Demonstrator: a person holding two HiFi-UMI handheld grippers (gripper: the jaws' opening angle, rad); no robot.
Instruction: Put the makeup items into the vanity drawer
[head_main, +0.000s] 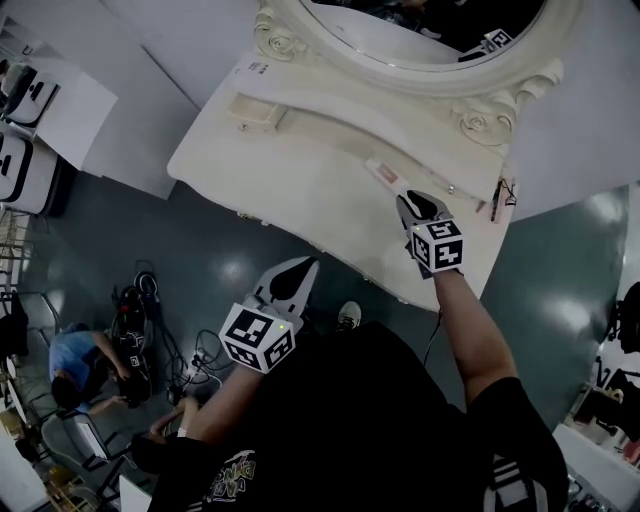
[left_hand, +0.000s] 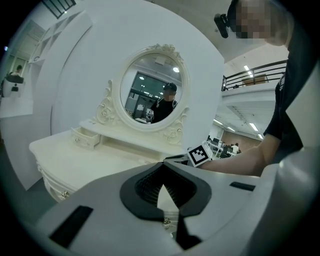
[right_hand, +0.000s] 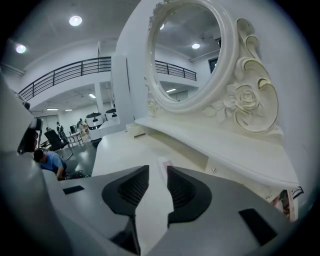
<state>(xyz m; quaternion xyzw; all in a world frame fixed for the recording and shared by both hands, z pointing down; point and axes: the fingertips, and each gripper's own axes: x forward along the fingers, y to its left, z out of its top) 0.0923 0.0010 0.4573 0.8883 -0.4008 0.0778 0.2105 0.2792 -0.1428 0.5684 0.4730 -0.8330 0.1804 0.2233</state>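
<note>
Just below the mirror (head_main: 420, 78), on the white desk (head_main: 300, 170), lies a small pink and white makeup stick (head_main: 385, 178). The right tongs (head_main: 418, 207) rest on the desk a little further below the mirror and point at the stick. Their jaws are a little apart and squeeze nothing. The left tongs (head_main: 300, 270) hang far below the mirror, past the desk's front edge and over the floor. They are closed and empty. I think the job now is to pick up the stick. To do it well, slide the right tongs forward in line with the stick until it lies between the pads. Then squeeze it near its middle and lift gently so it does not roll away. The little drawer (left_hand: 85, 137) below the mirror's left side looks shut, so the free left tongs could pull it open. Only the head view shows both tongs at once. Only the right gripper view shows the gap between its jaws. Only the left gripper view shows that the left tips touch.
</note>
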